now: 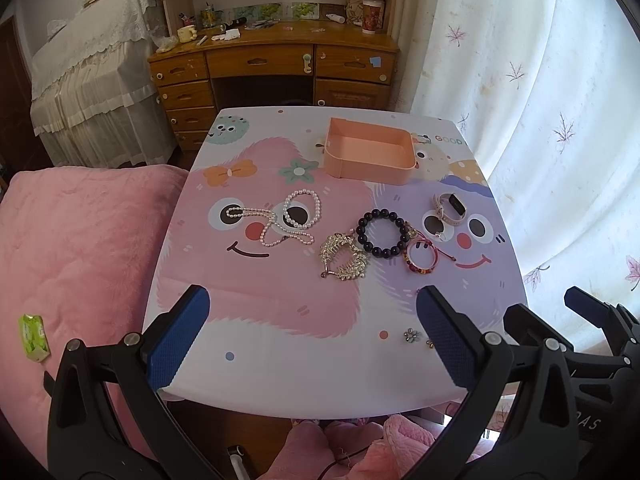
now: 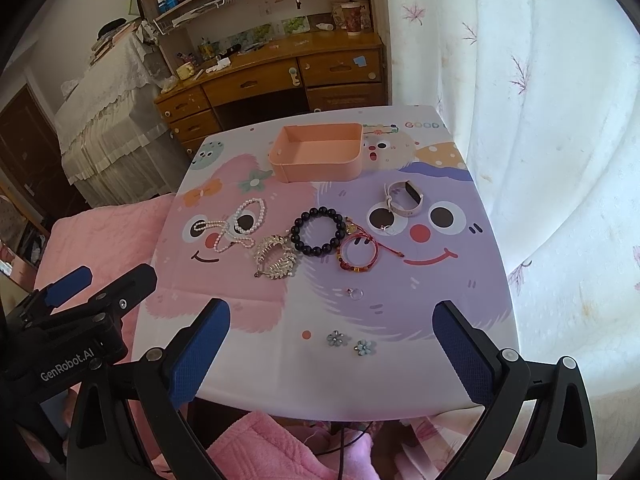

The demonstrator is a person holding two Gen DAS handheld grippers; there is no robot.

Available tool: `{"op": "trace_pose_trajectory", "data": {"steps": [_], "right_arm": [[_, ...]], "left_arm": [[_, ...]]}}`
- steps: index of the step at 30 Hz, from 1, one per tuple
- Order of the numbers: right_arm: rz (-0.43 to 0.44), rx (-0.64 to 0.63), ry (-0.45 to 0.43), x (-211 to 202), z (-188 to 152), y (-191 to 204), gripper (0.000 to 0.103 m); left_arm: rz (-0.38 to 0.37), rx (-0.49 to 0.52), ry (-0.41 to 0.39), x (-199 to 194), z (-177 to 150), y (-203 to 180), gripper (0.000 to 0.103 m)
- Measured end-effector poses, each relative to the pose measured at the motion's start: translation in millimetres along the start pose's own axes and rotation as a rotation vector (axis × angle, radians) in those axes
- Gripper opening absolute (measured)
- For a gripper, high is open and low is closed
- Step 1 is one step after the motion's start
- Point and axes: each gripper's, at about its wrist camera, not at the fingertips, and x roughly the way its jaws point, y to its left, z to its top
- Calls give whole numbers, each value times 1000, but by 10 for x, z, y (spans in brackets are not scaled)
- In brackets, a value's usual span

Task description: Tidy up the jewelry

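Above the near table edge (image 1: 280,396), left gripper (image 1: 312,340) and right gripper (image 2: 332,356) side by side, fingers spread, empty

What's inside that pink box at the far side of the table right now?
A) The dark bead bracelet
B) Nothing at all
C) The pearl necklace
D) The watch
B: the pink box shows only its bare floor, while the dark bead bracelet, the pearl necklace and the watch all lie on the table in front of it.
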Motion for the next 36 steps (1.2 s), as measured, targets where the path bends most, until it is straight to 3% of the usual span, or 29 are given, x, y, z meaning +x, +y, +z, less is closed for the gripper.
{"op": "trace_pose_trajectory", "data": {"steps": [17,18,22,29,36], "right_arm": [[-3,22,-33,-99,68,-75,103],[-5,27,-39,-106,78,-88,103],[-19,39,-53,-88,10,-107,103],[-31,30,-88,-49,-115,-90,103],[-92,-44,-85,135,-433,14,103]], "left_arm": [[-22,-52,13,-13,-34,54,103],[-26,-57,13,2,-71,230,103],[-37,-65,30,39,-74,317,103],[-83,-55,97,203,-96,394,103],[-187,10,176,461,-206,517,102]]}}
